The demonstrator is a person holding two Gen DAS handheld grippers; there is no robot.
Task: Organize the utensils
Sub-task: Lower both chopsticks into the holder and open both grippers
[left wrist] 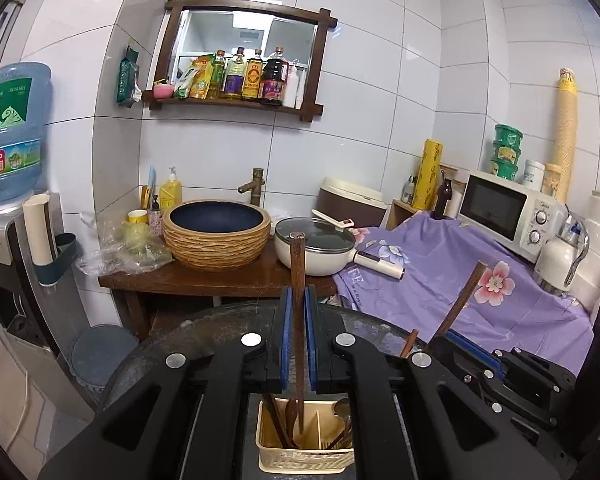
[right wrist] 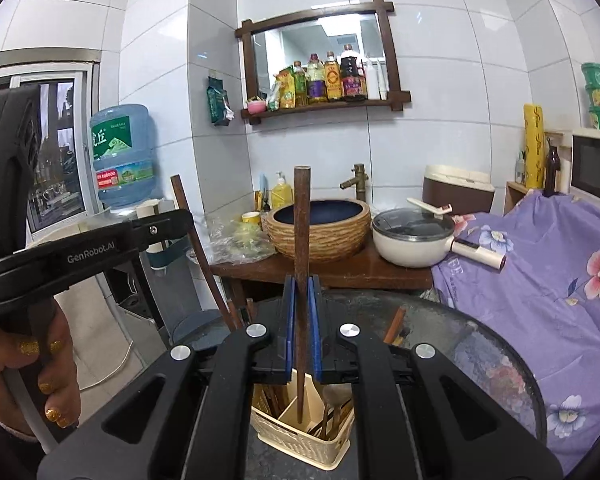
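matte black left claw and right claw, blue pads, round silver screws, white genrobot.ai lettering on one side, hand with gold glitter nails

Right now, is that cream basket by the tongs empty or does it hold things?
Not empty. The basket holds wooden chopsticks in one compartment and spoons in another, seen in both views.

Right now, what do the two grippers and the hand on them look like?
Both are black plastic handheld units: the left gripper and right gripper have blue finger pads and round silver pivot bolts. White "GenRobot.AI" lettering marks the left one's side. The hand wears gold glitter nail polish.
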